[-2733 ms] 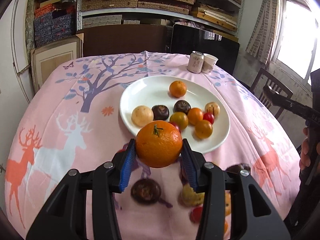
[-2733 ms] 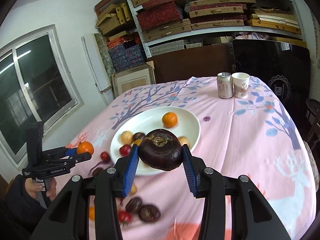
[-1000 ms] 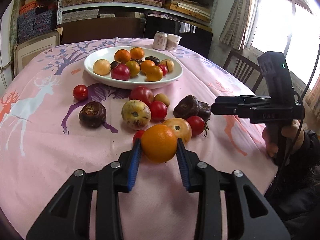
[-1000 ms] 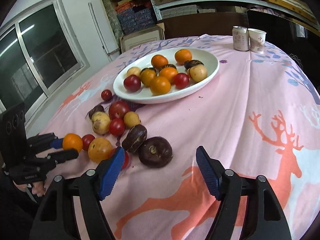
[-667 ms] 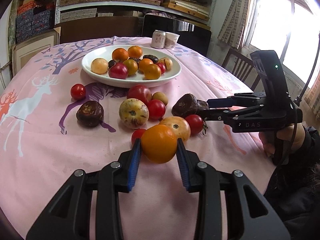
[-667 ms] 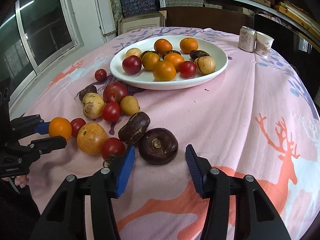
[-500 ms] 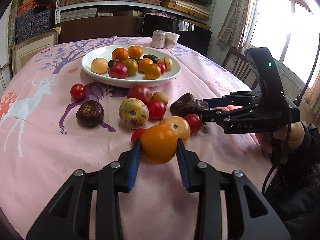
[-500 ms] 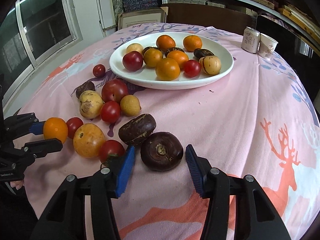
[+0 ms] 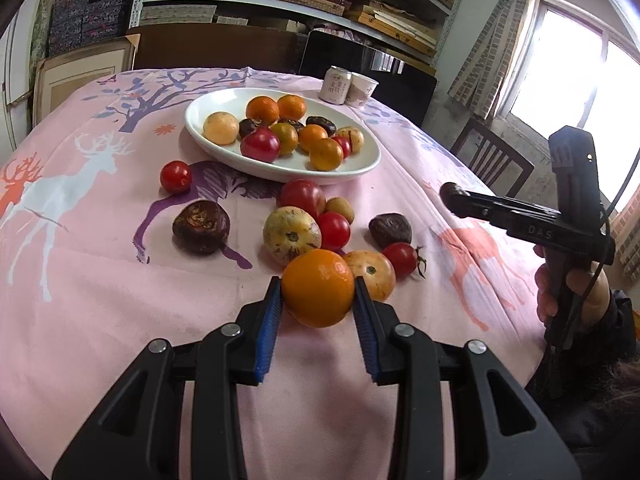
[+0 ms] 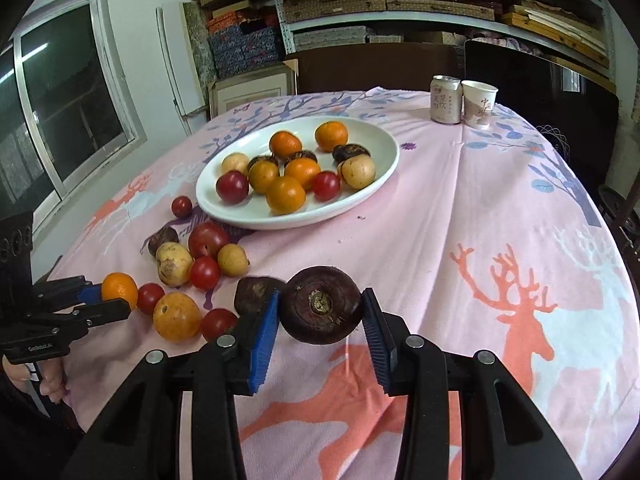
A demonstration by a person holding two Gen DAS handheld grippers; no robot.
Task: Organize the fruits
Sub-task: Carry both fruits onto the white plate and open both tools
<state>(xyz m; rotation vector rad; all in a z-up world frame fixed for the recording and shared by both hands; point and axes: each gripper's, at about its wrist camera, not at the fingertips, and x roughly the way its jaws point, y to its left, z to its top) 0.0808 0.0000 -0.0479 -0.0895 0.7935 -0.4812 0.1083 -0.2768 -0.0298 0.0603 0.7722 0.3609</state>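
Left gripper (image 9: 318,304) is pinching an orange (image 9: 318,288); right gripper (image 10: 320,320), jaws closing, is clamping a dark fruit (image 10: 320,304) above the tablecloth (image 10: 460,220).

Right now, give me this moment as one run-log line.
left gripper: shut on orange | right gripper: closing on dark fruit | plate: partly filled | loose fruit on tablecloth
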